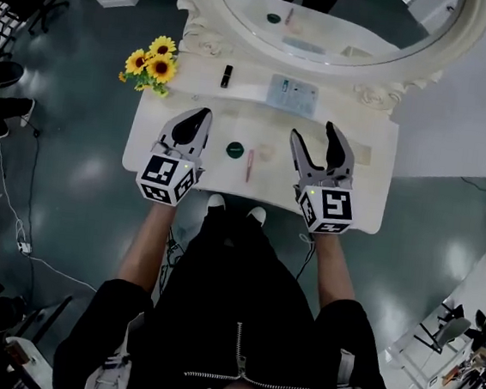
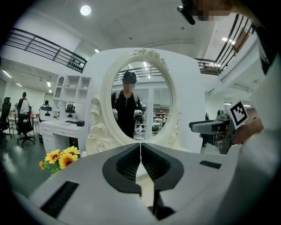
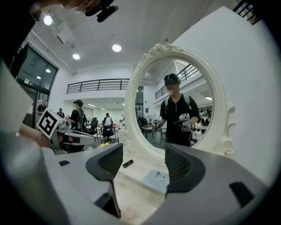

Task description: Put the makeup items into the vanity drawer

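With the left tool [image 1: 201, 114] closed on nothing and the right tool [image 1: 314, 133] wide and empty above the surface [image 1: 235, 188], the green compact [image 1: 235, 150] and pink pencil [image 1: 250, 164] lying between them, we judge this the approach: next, open the drawer, probably hidden under the front edge.

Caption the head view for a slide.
Left gripper shut, right gripper open, over the vanity; a green compact lies between.
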{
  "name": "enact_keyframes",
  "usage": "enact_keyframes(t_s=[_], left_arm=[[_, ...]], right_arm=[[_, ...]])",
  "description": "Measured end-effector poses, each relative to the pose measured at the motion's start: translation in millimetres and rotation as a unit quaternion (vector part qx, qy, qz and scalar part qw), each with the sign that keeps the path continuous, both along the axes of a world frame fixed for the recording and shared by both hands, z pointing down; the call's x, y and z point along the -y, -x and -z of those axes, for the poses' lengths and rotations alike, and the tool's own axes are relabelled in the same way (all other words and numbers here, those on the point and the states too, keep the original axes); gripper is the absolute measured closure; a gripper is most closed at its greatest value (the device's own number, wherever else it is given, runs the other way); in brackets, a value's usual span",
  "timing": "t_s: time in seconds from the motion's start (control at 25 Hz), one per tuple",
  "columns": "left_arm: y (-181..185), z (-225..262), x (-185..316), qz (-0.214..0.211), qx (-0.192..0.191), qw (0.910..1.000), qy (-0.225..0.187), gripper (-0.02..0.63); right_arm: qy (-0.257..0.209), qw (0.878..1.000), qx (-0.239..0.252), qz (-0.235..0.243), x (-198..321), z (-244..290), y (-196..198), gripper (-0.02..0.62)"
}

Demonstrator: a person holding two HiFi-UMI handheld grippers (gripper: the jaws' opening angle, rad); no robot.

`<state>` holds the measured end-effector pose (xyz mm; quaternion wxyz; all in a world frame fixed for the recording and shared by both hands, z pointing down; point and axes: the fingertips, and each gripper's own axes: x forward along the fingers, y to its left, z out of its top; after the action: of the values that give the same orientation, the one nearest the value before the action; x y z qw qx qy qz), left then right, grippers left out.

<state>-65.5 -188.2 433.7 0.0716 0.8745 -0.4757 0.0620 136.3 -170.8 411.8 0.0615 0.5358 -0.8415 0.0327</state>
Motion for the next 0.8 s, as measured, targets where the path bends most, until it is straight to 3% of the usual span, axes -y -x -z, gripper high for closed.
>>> enact_keyframes(t_s=[0.48,0.8], left_arm=[[26.6,-52.6,-21.1,0.032,0.002,0.998,0.055,0.584],[42.8,-63.3,-33.0,0.053,0.005,0.9962,0.069,0.584]], right_arm=[[0.117,0.992,-0.027,0.046,1.8,-120.6,43.3,0.307],[0.198,0.975,-0.079,0.057,8.8,-216.1,56.8,0.316]])
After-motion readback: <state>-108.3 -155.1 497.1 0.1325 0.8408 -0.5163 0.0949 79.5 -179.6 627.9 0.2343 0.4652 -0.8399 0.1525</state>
